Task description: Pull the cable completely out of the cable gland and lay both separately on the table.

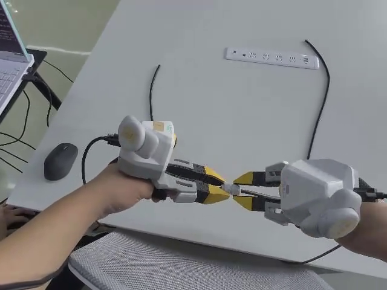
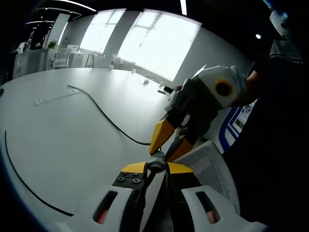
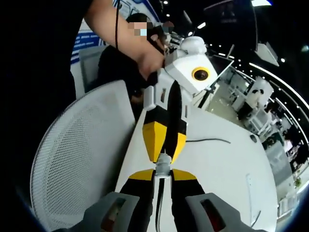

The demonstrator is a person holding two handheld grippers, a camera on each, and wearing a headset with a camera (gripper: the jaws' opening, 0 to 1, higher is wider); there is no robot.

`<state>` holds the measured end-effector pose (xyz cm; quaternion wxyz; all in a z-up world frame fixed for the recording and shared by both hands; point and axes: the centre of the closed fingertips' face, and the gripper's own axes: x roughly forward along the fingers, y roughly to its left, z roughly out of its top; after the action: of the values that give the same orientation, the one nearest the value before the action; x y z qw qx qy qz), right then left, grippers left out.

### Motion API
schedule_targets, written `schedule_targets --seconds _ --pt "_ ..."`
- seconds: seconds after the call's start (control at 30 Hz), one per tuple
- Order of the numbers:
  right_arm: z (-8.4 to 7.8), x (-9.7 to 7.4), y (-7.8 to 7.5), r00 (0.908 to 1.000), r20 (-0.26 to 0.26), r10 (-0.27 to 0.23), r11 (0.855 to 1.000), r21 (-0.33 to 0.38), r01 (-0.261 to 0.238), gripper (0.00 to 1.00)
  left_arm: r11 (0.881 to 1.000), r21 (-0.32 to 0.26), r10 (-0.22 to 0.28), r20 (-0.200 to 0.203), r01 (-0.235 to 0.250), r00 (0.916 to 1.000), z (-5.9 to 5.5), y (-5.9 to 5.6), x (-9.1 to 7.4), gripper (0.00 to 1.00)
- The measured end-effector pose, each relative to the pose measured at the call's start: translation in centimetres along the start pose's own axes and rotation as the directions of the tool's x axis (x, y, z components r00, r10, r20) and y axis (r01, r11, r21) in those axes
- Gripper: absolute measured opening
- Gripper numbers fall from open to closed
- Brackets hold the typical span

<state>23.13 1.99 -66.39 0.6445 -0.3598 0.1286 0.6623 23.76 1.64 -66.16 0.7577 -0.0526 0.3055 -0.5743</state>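
Mouse (image 1: 60, 161), power strip (image 1: 272, 58) beyond apparently clamped gland (image 1: 229, 189)

The bench (image 1: 242, 121) is open across its middle. A power strip (image 1: 272, 58) lies by the far edge, its black cord (image 1: 320, 103) trailing down the right side. A mouse (image 1: 60, 161) sits at the left edge (near corner). The left hand-held gripper (image 1: 221, 188) and right hand-held gripper (image 1: 238, 190) meet over the near edge.

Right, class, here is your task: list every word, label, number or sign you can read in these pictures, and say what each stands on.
No text can be read here.
Laptop screen: lines of text, too small to read.
Blue board in the right gripper view: white print, too blurred.
Power strip: no legible marking.
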Motion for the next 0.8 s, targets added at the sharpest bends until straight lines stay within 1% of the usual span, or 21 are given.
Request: schedule_targets --seconds 0.17,0.33,0.37,0.47,0.5,0.57,0.6,0.63,0.67,0.7,0.73,0.77,0.8 --pt "-0.1 0.1 0.1 1.0000 0.002 0.006 1.000 0.014 -0.006 0.07 1.000 0.014 0.000 -0.010 0.000 0.9999 -0.1 -0.1 0.1 0.15" --pt "-0.1 0.2 0.1 0.9998 0.010 0.015 0.999 0.031 -0.015 0.08 0.999 0.034 0.001 -0.012 -0.001 0.9999 -0.2 -0.1 0.1 0.15" --pt "-0.1 0.2 0.1 0.9997 0.014 0.017 0.999 0.044 -0.018 0.08 0.999 0.041 0.002 -0.012 -0.001 0.9999 -0.2 -0.2 0.1 0.15" --pt "-0.3 0.3 0.1 0.9989 0.024 0.041 0.992 0.123 -0.043 0.09 0.998 0.057 0.000 -0.011 0.000 0.9999 -0.2 -0.1 0.1 0.15" --pt "-0.3 0.3 0.1 0.9986 0.025 0.047 0.989 0.136 -0.050 0.10 0.997 0.076 0.004 -0.007 -0.003 1.0000 -0.1 -0.2 0.1 0.15" --pt "-0.3 0.1 0.0 0.9969 0.054 0.057 0.971 0.228 -0.068 0.13 0.996 0.094 0.008 -0.005 -0.007 1.0000 0.0 -0.2 0.1 0.15" --pt "-0.3 -0.1 -0.1 0.9946 0.072 0.075 0.953 0.290 -0.093 0.15 0.995 0.104 0.009 -0.005 -0.009 0.9999 0.0 -0.2 0.0 0.15" --pt "-0.3 -0.2 -0.3 0.9929 0.088 0.080 0.940 0.324 -0.104 0.17 0.991 0.132 0.014 -0.007 -0.013 0.9999 0.0 -0.2 0.0 0.15" --pt "-0.2 -0.4 -0.4 0.9894 0.114 0.091 0.923 0.363 -0.127 0.21 0.989 0.149 0.019 -0.009 -0.017 0.9998 0.0 -0.2 0.0 0.15" --pt "-0.1 -0.5 -0.1 0.9839 0.136 0.116 0.894 0.418 -0.163 0.27 0.986 0.163 0.021 -0.012 -0.018 0.9997 0.0 -0.3 0.0 0.15" --pt "-0.2 -0.6 -0.2 0.9805 0.149 0.128 0.860 0.475 -0.185 0.30 0.985 0.173 0.024 -0.011 -0.021 0.9997 0.0 -0.2 -0.1 0.15" --pt "-0.4 -0.9 -1.0 0.9810 0.160 0.109 0.857 0.485 -0.175 0.27 0.982 0.187 0.025 -0.010 -0.023 0.9996 0.1 -0.3 -0.1 0.15" --pt "-0.2 -1.1 -1.4 0.9779 0.183 0.100 0.848 0.498 -0.181 0.22 0.979 0.202 0.028 -0.010 -0.025 0.9996 0.1 -0.3 -0.1 0.15"
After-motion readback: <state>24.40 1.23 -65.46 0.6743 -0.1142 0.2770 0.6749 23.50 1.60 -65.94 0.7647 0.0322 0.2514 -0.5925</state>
